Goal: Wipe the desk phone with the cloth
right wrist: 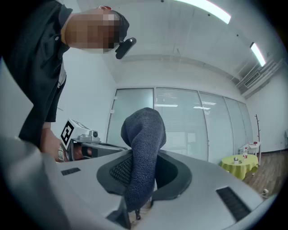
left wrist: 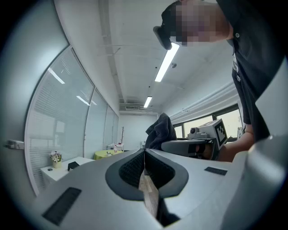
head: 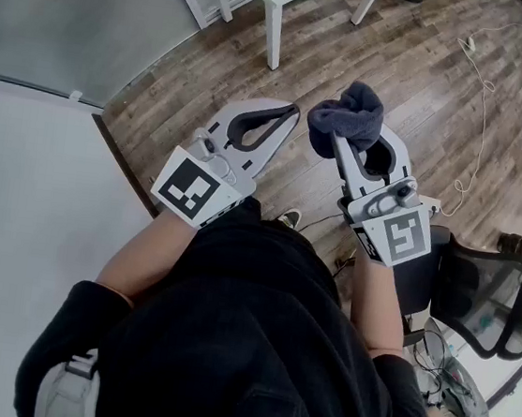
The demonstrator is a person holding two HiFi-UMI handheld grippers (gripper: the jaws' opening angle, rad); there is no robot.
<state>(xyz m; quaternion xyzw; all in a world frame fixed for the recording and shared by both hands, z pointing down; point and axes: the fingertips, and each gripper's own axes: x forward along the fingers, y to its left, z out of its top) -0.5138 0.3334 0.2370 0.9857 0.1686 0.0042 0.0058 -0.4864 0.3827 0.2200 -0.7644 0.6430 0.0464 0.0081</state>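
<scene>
A dark blue-grey cloth (head: 346,119) is bunched at the tip of my right gripper (head: 346,147), which is shut on it. In the right gripper view the cloth (right wrist: 144,148) stands up between the closed jaws of the right gripper (right wrist: 143,167) and droops over them. My left gripper (head: 289,115) is held beside it, shut, with nothing between its pads (left wrist: 135,168). Both are raised in front of the person's chest, above the floor. I see no desk phone for certain; a small dark object (left wrist: 72,166) sits on a far white desk.
Below is wooden floor with white table legs (head: 272,25), a trailing cable (head: 485,98) and a black mesh office chair (head: 491,297) at the right. A white surface (head: 23,221) fills the left. A round yellow-green table (right wrist: 238,164) stands by the glass walls.
</scene>
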